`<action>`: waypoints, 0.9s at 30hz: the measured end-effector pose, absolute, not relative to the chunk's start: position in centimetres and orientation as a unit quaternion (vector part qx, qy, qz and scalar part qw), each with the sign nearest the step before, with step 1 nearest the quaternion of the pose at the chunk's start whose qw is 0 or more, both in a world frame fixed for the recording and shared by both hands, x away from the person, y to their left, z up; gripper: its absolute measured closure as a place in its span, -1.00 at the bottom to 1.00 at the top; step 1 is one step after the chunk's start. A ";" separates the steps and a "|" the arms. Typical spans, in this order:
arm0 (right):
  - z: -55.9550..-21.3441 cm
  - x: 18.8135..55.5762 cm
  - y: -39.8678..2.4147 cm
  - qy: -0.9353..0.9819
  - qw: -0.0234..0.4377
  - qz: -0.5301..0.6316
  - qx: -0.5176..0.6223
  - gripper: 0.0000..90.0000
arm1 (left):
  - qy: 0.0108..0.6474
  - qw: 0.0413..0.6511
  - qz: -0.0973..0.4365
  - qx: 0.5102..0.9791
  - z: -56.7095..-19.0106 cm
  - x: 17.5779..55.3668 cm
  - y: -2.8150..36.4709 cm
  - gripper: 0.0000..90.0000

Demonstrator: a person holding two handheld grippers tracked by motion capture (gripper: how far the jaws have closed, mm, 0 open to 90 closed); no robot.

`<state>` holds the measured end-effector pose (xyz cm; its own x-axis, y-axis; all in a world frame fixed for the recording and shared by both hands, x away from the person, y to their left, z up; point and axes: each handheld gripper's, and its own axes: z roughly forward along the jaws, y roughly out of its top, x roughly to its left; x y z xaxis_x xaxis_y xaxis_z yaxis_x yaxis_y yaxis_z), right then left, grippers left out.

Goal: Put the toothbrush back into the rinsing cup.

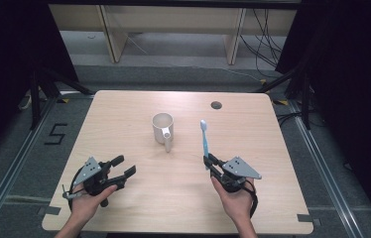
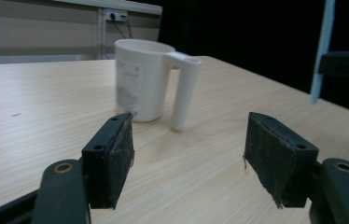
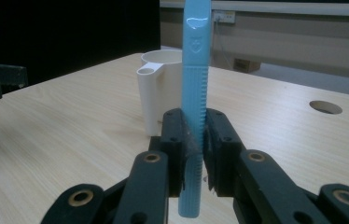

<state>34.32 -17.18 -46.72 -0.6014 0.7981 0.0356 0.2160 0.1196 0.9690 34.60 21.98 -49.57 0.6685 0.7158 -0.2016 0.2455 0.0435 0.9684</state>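
A white mug [image 1: 163, 128] stands upright mid-table, its handle toward the near edge; the left gripper view shows the mug [image 2: 147, 79] ahead, and the right gripper view has the mug [image 3: 161, 88] behind the jaws. My right gripper [image 1: 209, 161] is shut on a light blue toothbrush [image 1: 204, 141], held upright with the bristle head on top, right of the mug. The toothbrush handle [image 3: 194, 107] runs up between the clamped jaws. My left gripper [image 1: 124, 166] rests open near the front left, nothing between its fingers [image 2: 112, 158], pointing at the mug.
A round cable hole [image 1: 216, 105] sits in the wooden table [image 1: 124, 114] at the back right. Beyond the table's far edge are wooden desk legs [image 1: 113, 34] and loose cables [image 1: 268, 39] on the floor.
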 end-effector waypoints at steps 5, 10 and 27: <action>-46.7 34.3 -16.8 0.704 0.264 0.553 0.359 0.76 | 0.344 0.634 0.168 0.672 -48.5 35.1 20.6 -0.26; -46.8 34.4 -16.3 0.701 0.261 0.563 0.352 0.76 | 0.322 0.641 0.144 0.681 -47.0 36.1 18.7 -0.22; -47.2 34.2 -14.6 0.698 0.249 0.568 0.357 0.76 | 0.282 0.663 0.111 0.684 -44.0 38.3 14.2 -0.08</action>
